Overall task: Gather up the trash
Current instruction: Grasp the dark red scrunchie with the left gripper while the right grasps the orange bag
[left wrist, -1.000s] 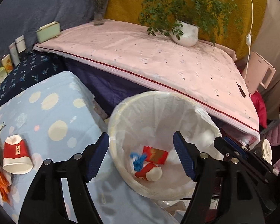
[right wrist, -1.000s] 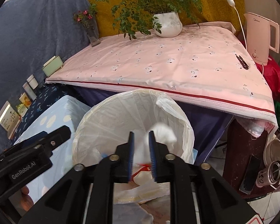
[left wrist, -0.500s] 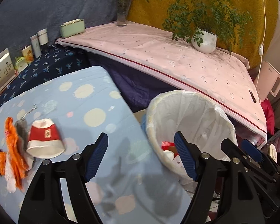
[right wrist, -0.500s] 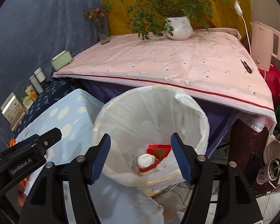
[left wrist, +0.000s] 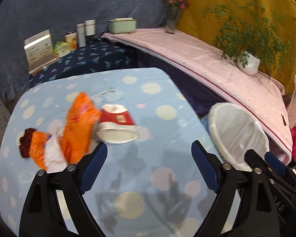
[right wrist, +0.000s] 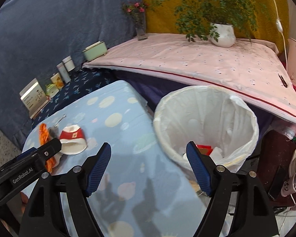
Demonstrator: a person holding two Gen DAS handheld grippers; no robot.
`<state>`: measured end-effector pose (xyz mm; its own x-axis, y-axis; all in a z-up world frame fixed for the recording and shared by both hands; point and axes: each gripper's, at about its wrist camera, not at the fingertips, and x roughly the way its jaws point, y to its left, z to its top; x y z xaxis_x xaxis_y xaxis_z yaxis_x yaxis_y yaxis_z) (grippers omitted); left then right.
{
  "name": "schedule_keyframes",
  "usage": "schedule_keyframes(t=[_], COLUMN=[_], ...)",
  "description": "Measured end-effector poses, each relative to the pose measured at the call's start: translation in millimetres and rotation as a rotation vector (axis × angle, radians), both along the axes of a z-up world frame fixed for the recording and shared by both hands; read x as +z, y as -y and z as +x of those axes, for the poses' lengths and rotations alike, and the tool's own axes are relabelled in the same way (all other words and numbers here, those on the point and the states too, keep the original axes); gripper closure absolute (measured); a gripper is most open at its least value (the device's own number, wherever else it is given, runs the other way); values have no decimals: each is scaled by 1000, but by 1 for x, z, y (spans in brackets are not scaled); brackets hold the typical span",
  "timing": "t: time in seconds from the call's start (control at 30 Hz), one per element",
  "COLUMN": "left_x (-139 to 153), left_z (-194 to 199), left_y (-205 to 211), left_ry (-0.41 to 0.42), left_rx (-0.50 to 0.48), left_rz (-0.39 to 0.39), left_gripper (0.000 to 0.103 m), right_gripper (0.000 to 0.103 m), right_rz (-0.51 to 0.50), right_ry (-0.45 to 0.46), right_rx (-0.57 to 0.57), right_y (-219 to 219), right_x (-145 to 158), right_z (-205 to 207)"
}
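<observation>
Both grippers hang over the desk (left wrist: 163,90) with its blue spotted cloth. The left gripper (left wrist: 149,165) has its jaws spread wide and holds nothing; just ahead of it lie a red-and-white paper cup (left wrist: 116,124) on its side and, touching it, an orange wrapper (left wrist: 79,126). The right gripper (right wrist: 148,165) also has its jaws spread and empty. Beside the desk edge stands the bin (right wrist: 205,122) with a white liner; red and white scraps (right wrist: 204,149) lie at its bottom.
</observation>
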<state>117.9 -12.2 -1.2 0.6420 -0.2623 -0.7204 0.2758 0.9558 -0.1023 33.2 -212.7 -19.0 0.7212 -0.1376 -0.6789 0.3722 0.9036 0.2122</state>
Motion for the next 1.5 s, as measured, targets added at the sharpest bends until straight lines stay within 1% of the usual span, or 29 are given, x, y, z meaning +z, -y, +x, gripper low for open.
schedule_keyframes(t=[0.33,0.57,0.8,1.1,1.3,1.5], left_x=[-13,-22,-34,-49,-67,-85], left_z=[-3,1,8,34,65,93], left_y=[-95,-150,-197,-246,-274,-280], left_ry=[-26,-44,-61,-95,-148,-195], left_rx=[183,266,358,394,412,388], left_rz=[5,1,12,0,-40,-49], left_gripper=[20,20,20,20,20,20], right_gripper=[28,28,28,38,39,39], right_rz=[-37,-47,-26,10,15,12], right_ry=[-14,-26,-31,-32,-35,-37], right_rx=[93,169,258,321,332,350], right_y=[-64,-106,-145,-179,-198,-216], right_x=[-3,-9,-16,-20,-24,-26], right_z=[11,21,36,74,105,134])
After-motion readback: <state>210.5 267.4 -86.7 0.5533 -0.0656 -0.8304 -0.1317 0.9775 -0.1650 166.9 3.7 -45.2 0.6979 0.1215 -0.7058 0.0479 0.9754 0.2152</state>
